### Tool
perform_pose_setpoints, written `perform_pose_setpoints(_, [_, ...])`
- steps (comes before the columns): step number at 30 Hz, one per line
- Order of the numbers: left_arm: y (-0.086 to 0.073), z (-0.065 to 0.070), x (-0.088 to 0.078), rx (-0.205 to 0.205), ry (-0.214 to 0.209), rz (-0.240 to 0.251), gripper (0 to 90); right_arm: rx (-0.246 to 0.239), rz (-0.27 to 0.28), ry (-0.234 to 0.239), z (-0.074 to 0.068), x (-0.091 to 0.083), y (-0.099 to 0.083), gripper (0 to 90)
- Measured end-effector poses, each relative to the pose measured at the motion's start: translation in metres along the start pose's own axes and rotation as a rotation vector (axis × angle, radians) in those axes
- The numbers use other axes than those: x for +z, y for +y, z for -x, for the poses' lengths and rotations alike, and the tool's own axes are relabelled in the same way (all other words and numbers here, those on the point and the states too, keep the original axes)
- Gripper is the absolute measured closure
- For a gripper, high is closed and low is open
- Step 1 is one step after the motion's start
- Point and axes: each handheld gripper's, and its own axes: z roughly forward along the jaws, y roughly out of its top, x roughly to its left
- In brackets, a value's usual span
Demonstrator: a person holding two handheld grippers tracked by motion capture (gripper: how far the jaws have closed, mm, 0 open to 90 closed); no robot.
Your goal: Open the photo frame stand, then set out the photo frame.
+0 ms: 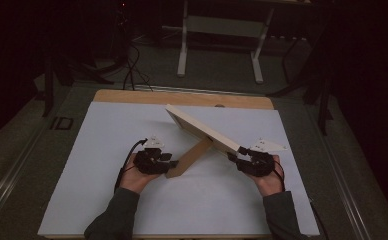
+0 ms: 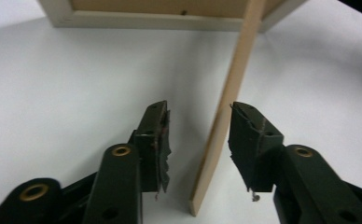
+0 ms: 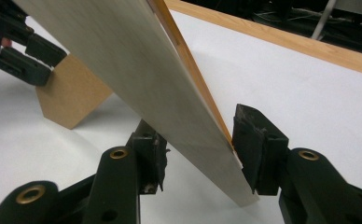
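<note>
1. Left tool (image 2: pixel 198 154) jaws apart astride the strut (image 2: pixel 226 116), right pad maybe touching, no real pinch.
2. Right tool (image 3: pixel 198 154) jaws apart around the frame (image 3: pixel 137 79) corner; contact unclear.
3. Frame stands tilted mid-bench (image 1: pixel 107 165), propped on the strut.
4. Judged light, stiff, smooth pale wood with thin flat edges; best taken by the rim, strut hinge likely weak.
5. Bench white, wooden far edge.

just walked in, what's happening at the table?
A person is standing a picture frame up on the white table. The left hand-held gripper has its jaws open around the frame's wooden back stand; the right hand-held gripper has open jaws around the frame's corner. The frame leans on its stand.
</note>
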Motion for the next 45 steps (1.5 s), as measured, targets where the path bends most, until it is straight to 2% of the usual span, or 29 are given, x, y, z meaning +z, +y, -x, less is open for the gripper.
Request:
perform_pose_setpoints(4, [0.001, -0.004, -0.005, -0.030, -0.001, 0.021, 57.6, 0.004, -0.013, -0.004, 0.002, 0.002, -0.003, 54.2])
perform_pose_setpoints(9, [0.003, -0.007, -0.012, -0.043, 0.029, 0.045, 57.7, 0.004, -0.020, 0.000, 0.004, 0.003, -0.005, 53.9])
perform_pose_setpoints(15, [0.005, -0.008, -0.020, -0.080, 0.021, 0.085, 58.4, 0.006, -0.028, 0.001, 0.003, 0.003, -0.006, 52.7])
perform_pose_setpoints(24, [0.007, -0.003, -0.023, -0.051, 0.062, 0.096, 58.2, 0.010, -0.036, 0.006, 0.005, 0.004, -0.006, 51.1])
perform_pose_setpoints(30, [0.008, -0.004, -0.025, -0.071, 0.057, 0.117, 58.5, 0.009, -0.053, 0.001, 0.007, 0.004, -0.010, 50.1])
perform_pose_setpoints(34, [0.010, -0.004, -0.030, -0.072, 0.066, 0.134, 58.8, 0.000, -0.079, -0.002, 0.009, 0.006, -0.012, 49.1])
perform_pose_setpoints(40, [0.013, -0.002, -0.036, -0.076, 0.065, 0.164, 60.4, -0.006, -0.129, 0.026, 0.013, 0.006, -0.015, 49.1])
perform_pose_setpoints(45, [0.016, 0.003, -0.035, -0.060, 0.063, 0.170, 60.6, -0.017, -0.176, 0.038, 0.017, 0.007, -0.018, 49.5])
